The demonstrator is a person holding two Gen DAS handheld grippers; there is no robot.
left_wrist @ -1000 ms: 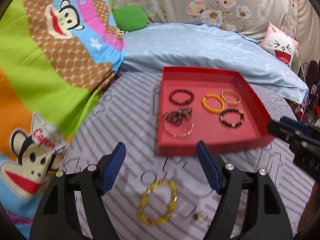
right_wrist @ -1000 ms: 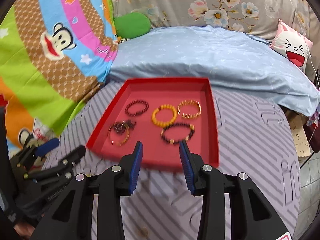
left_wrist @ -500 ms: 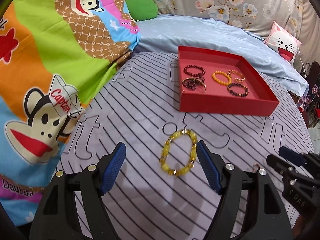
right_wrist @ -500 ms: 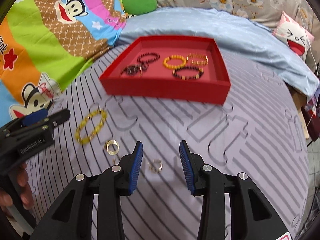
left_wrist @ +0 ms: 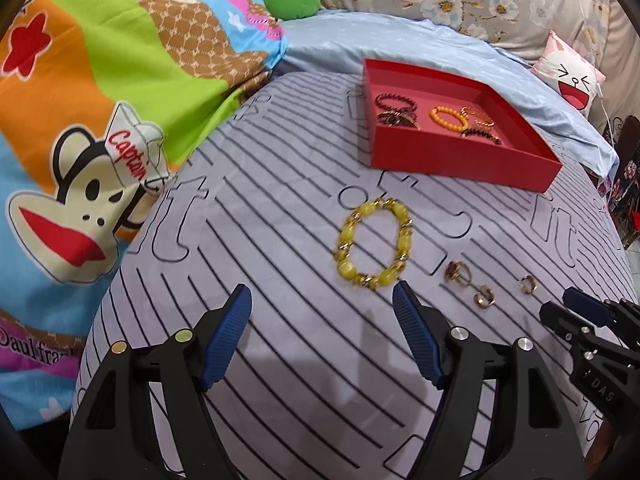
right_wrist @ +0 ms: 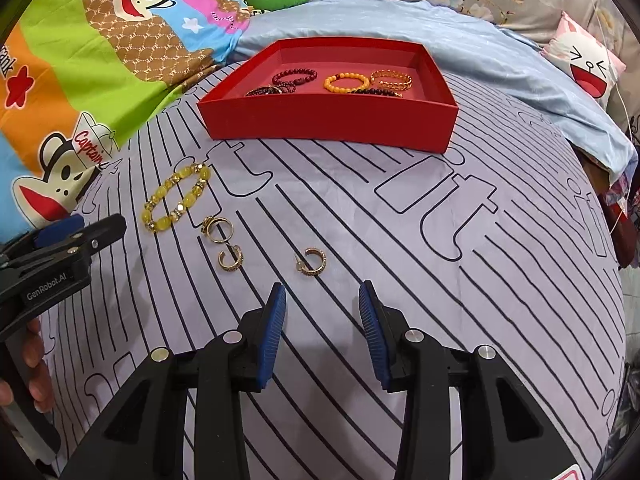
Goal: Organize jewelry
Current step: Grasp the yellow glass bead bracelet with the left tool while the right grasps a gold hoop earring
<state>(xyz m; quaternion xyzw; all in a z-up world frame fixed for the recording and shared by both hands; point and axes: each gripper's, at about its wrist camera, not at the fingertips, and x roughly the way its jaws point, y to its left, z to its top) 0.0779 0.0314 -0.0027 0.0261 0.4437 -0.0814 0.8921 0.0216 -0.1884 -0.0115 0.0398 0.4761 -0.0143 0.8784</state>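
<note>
Left gripper [left_wrist: 322, 300]: fingers wide apart, empty, above the striped bedsheet [right_wrist: 400, 240] just short of the yellow bead bracelet [left_wrist: 374, 243]. Right gripper [right_wrist: 322, 298]: fingers at a narrower gap, empty, just short of one gold hoop earring [right_wrist: 312, 262]. Second hoop earring [right_wrist: 231, 259] and gold ring [right_wrist: 216, 227]: on the sheet between that earring and the yellow bracelet. Red tray [right_wrist: 332, 114]: toward the sheet's far edge, holding dark red, orange, gold and black bracelets. Beyond: light blue quilt [right_wrist: 400, 28], cartoon blanket [left_wrist: 100, 60] at the far left.
</note>
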